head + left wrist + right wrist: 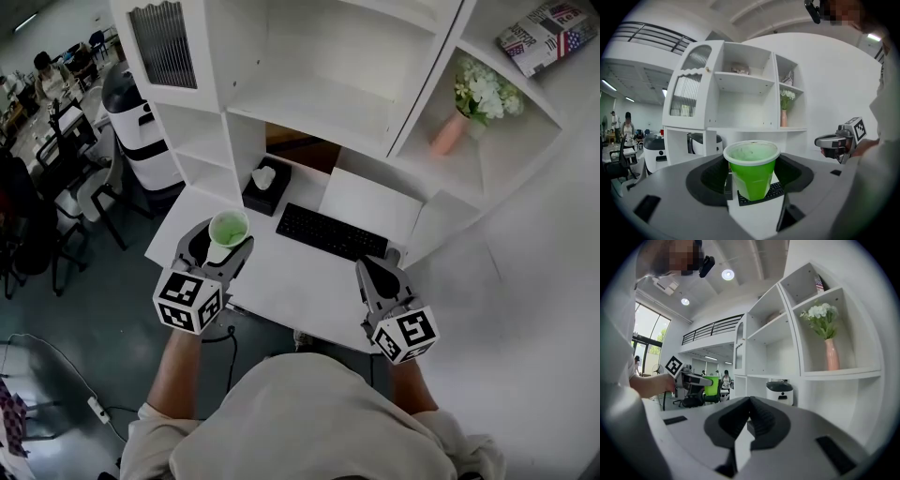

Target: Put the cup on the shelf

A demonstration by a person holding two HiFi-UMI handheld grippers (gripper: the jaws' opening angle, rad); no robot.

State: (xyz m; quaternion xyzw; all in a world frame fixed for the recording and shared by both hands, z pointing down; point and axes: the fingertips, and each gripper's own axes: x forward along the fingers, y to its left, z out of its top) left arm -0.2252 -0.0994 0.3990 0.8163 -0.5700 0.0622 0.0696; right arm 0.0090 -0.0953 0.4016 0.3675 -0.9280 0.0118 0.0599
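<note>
Shoulders and forearms of the person [309, 422] filled the bottom of the head view; both tongs were held out over the white worktop [281, 286]; left tongs [223, 242] were clamped on the green plastic cup [228, 227], jaws spread wide around its body, one pad on each side of the wall below the rim; cup was upright, mouth up, lifted clear of the worktop, at the left end in front of the white shelf unit [309, 108] and not yet on any shelf; right tongs [377, 267] had jaws pressed together with nothing between them, well apart from the cup, near the right end of the black keyboard [331, 232].

Handling, as a judgement: cup looked like a thin disposable one, white inside, seemingly empty, so very light; wall probably soft and would dent or ovalise under a hard squeeze; smooth tapered side could slide down out of the pads if the grip was too loose; best hold looked like mid-wall to just under the rolled rim, where it was stiffest, with modest pressure and the cup kept level; open bays above the worktop looked free; vase of flowers [464, 112] and magazine [547, 36] occupied the right-hand bays.
</note>
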